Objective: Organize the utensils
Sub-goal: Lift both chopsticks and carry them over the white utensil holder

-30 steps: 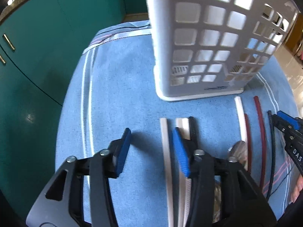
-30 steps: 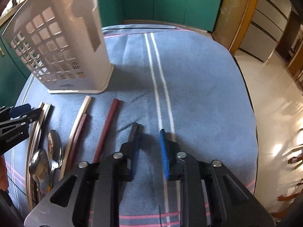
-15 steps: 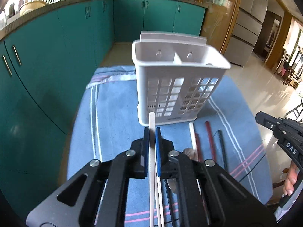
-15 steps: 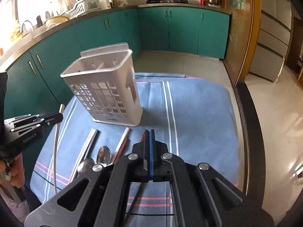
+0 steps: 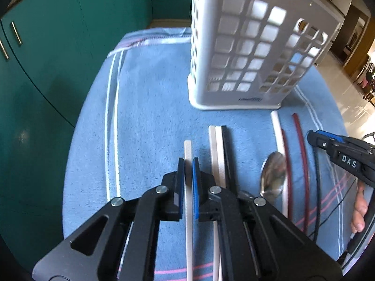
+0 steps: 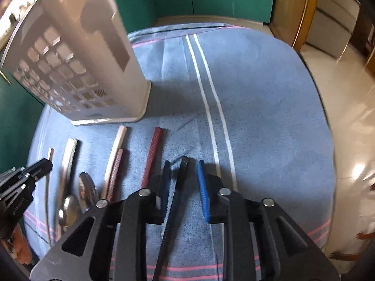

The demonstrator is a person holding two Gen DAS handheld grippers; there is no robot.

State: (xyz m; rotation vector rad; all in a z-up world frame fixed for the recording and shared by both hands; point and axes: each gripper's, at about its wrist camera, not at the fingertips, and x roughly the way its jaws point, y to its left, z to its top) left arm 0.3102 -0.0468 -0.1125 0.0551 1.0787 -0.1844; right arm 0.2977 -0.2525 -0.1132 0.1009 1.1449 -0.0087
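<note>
A: How does the left gripper (image 5: 188, 164) sit?
B: Low over the blue cloth (image 5: 150, 107), pointing toward 12 o'clock. Its blue pads are closed against a white stick (image 5: 188, 149), whose tip juts just past them.

A: And the right gripper (image 6: 184, 175)?
B: Also low, aimed at 12 o'clock, but spread apart. A black stick (image 6: 182, 173) lies on the cloth between the pads, touching neither as far as I can tell.

A: Count what lies on the cloth.
B: In the left wrist view, at 1 o'clock from the left gripper, a white and black pair (image 5: 220, 145) lies side by side. Further right there are two spoons: one spoon bowl (image 5: 273, 173) shows clearly, the other is mostly hidden behind the gripper. Then a long white stick (image 5: 277, 135), and two dark red sticks (image 5: 300, 135), one shorter. With the two at the grippers, that makes seven sticks I can count; blur leaves that unsure.

A: And beyond them?
B: One white slotted caddy (image 5: 253, 53) stands upright at 12 to 1 o'clock, past the stick tips, apart from them. Teal cabinets (image 5: 46, 58) lie behind, at 10 o'clock.
</note>
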